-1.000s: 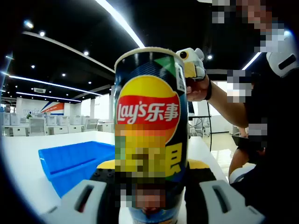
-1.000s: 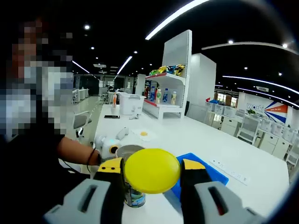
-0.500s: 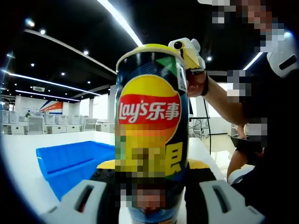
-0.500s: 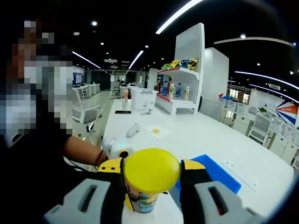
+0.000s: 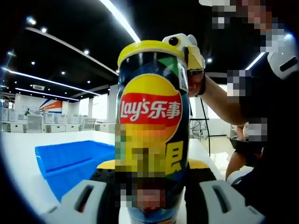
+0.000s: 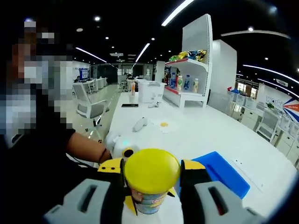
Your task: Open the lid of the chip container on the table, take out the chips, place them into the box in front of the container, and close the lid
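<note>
Left gripper view: 1 chip container [image 5: 150, 130], 1 lid [image 5: 149, 47], 1 box [image 5: 70, 161].

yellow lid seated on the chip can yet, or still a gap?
Touching. In the left gripper view the yellow lid caps the chip can rim with no gap; the right gripper grips the lid from above.

A white shelf unit [image 6: 196, 65] stands at one o'clock in the right gripper view, bottles [image 6: 186, 83] on its middle shelf and bright packets [image 6: 189, 55] on top. A white tub [image 6: 152, 91] sits at twelve o'clock. At nine o'clock in the left gripper view, white chairs [image 5: 35, 124] stand in a row.
</note>
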